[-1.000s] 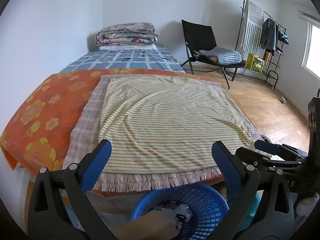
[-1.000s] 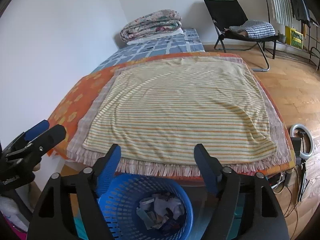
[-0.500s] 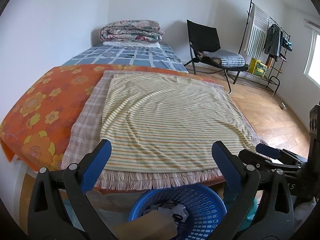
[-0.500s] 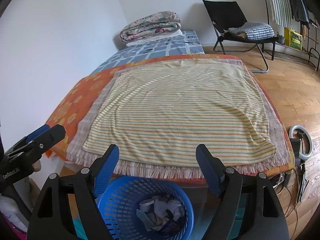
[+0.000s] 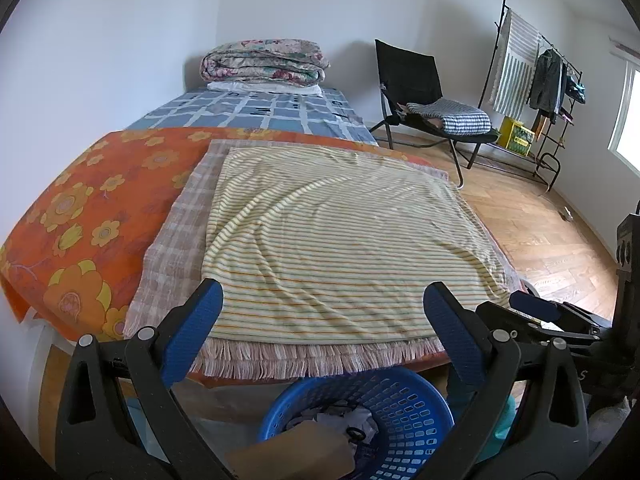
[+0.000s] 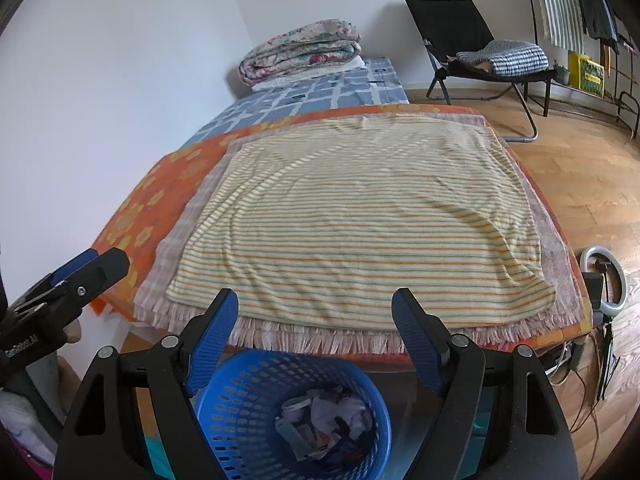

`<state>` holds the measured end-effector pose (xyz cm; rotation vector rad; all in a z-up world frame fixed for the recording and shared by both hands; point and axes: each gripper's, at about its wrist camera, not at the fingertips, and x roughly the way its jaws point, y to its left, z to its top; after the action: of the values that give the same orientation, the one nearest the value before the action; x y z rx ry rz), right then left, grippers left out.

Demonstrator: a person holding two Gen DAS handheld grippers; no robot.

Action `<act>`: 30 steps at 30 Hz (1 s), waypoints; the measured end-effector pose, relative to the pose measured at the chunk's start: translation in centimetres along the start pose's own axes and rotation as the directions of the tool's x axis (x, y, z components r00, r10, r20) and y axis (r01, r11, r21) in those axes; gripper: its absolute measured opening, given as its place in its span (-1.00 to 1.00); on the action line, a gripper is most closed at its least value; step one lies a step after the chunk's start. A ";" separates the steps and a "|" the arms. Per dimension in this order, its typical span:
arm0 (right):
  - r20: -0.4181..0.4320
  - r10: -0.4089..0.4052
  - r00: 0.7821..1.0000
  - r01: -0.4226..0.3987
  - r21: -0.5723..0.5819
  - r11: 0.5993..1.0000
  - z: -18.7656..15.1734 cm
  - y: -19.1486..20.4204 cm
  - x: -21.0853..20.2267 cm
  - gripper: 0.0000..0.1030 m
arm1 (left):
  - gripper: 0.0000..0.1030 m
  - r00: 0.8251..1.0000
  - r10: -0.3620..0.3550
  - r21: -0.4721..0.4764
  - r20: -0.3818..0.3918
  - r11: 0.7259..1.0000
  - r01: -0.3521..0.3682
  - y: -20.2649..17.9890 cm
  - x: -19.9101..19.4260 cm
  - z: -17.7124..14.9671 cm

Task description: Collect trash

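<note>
Both hand-held grippers, left (image 5: 318, 316) and right (image 6: 314, 320), hovering released, empty; blue perforated plastic basket (image 6: 256, 408) at 6 o'clock holding crumpled paper trash (image 6: 320, 416), likely dropped in.

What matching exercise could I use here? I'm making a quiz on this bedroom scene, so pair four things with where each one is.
Things:
1. crumpled trash
2. folded floral quilt
3. checked blanket
4. ring light

Places:
A. on the black folding chair
B. on the wooden floor beside the bed
C. inside the blue basket
D. at the far end of the bed, by the wall

Pairs: 1-C, 2-D, 3-A, 4-B
</note>
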<state>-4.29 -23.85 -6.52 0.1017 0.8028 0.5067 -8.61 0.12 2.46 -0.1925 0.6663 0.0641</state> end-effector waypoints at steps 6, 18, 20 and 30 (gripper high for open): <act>-0.005 0.004 1.000 -0.004 0.006 1.000 0.0 0.0 0.2 0.53 | 0.98 1.000 0.001 0.001 -0.001 1.000 -0.001 0.0 0.0 0.0; -0.011 0.009 1.000 -0.009 0.015 1.000 -0.1 0.0 0.3 0.53 | 0.98 1.000 0.000 0.002 -0.002 1.000 0.000 0.0 0.0 0.0; -0.013 0.010 1.000 -0.009 0.017 1.000 -0.1 0.0 0.3 0.53 | 0.98 1.000 0.002 0.004 -0.002 1.000 -0.002 0.0 0.0 0.0; -0.023 0.016 1.000 -0.015 0.032 0.999 -0.2 0.0 0.6 0.54 | 0.98 1.000 0.000 0.003 -0.004 1.000 0.000 0.0 0.0 0.0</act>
<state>-4.10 -23.65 -7.07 0.1317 0.8330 0.5107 -8.62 0.07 2.47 -0.1898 0.6700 0.0628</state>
